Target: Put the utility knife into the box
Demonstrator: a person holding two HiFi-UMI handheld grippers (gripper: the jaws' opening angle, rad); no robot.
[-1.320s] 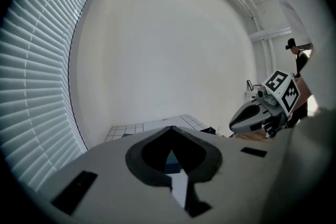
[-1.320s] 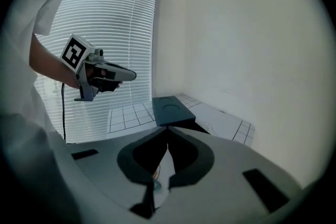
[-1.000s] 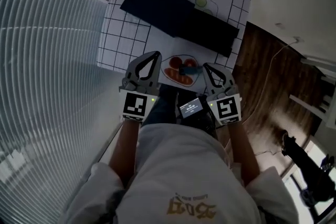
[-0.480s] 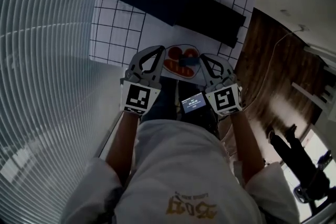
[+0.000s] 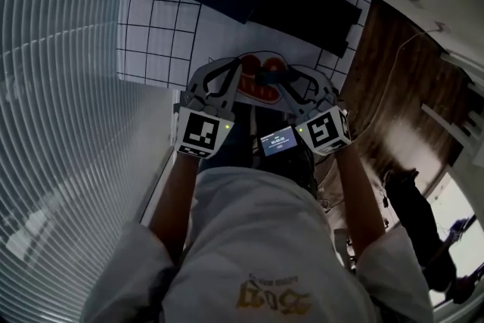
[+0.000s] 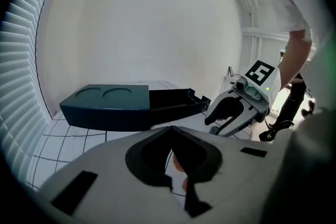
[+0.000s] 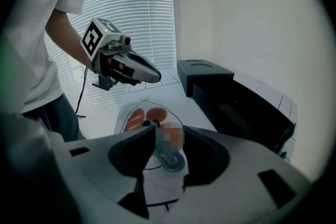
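Observation:
A blue-grey utility knife [image 7: 169,156] lies on a drawn plate with red shapes [image 7: 137,117], seen in the head view as a dark knife [image 5: 266,77]. My right gripper [image 7: 169,129] hovers just above it. Its jaws are opening, the knife shows in the gap below them, and the pads do not press on it. My left gripper [image 6: 169,129] is shut and empty, beside the plate drawing [image 5: 253,91]. The dark box [image 6: 105,106] stands behind, with its open drawer [image 6: 176,102] sticking out to the right.
A white grid-patterned cloth [image 5: 151,34] covers the table. White blinds [image 5: 68,125] fill the left side, and a wooden floor [image 5: 386,72] lies to the right. A small lit screen [image 5: 276,141] sits at the person's chest. The table's near edge lies under the grippers.
Both grippers have moved forward over the plate drawing, toward the knife. The right gripper's jaws have gone from shut to spread apart. The left gripper stays shut.

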